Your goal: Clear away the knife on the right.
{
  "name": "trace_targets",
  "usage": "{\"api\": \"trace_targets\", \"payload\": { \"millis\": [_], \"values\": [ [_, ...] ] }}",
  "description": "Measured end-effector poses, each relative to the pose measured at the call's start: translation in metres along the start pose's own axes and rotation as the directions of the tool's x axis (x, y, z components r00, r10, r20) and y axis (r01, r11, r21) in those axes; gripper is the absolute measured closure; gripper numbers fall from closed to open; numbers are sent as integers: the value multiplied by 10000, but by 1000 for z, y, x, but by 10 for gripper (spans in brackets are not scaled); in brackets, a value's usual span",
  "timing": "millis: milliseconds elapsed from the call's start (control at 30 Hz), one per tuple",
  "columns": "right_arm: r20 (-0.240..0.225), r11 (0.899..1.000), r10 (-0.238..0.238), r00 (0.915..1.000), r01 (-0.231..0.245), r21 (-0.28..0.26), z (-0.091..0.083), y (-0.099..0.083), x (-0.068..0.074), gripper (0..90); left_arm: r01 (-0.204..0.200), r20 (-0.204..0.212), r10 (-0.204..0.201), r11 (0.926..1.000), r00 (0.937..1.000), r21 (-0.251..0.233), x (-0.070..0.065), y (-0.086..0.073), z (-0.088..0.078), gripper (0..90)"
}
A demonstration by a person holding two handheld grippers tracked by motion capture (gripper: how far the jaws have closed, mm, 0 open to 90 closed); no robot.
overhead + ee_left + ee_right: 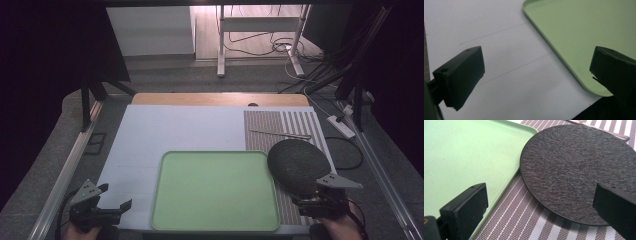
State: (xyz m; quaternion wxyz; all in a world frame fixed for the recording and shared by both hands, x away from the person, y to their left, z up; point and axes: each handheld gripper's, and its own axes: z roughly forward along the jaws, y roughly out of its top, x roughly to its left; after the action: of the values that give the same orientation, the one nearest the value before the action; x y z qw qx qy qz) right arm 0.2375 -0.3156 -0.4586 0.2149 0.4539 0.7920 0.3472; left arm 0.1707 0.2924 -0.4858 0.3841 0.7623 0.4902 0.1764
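Both grippers sit at the near edge of the table, flanking the green tray (pixel 215 190) as the landmark. The left gripper (pixel 116 197) hovers just off the tray's near-left corner, its jaws spread wide and angled toward that corner with nothing between them. The right gripper (pixel 320 197) sits off the tray's near-right side, jaws likewise wide apart and apparently clasping nothing. A hand grips each from below, mostly out of frame.

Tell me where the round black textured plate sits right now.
In the high view, the round black textured plate lies at the table's right on the striped placemat, beside the green tray, just ahead of the open right gripper.
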Motion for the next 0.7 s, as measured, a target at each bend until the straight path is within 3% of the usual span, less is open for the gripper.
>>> {"api": "trace_targets", "payload": {
  "millis": [200,467,700],
  "values": [
    [-159,9999,158,9998,-157,53,0,0,-2,5,17,117,-17,10000,9999,-38,1,0,0,8],
    [-117,9997,-93,9999,96,207,2,1,1,5,28,164,-27,10000,9999,-35,2,0,0,10],
    [-186,9997,-32,9998,37,244,2,1,0,6,-6,150,6,10000,9999,17,1,0,0,11]
  ]
}}
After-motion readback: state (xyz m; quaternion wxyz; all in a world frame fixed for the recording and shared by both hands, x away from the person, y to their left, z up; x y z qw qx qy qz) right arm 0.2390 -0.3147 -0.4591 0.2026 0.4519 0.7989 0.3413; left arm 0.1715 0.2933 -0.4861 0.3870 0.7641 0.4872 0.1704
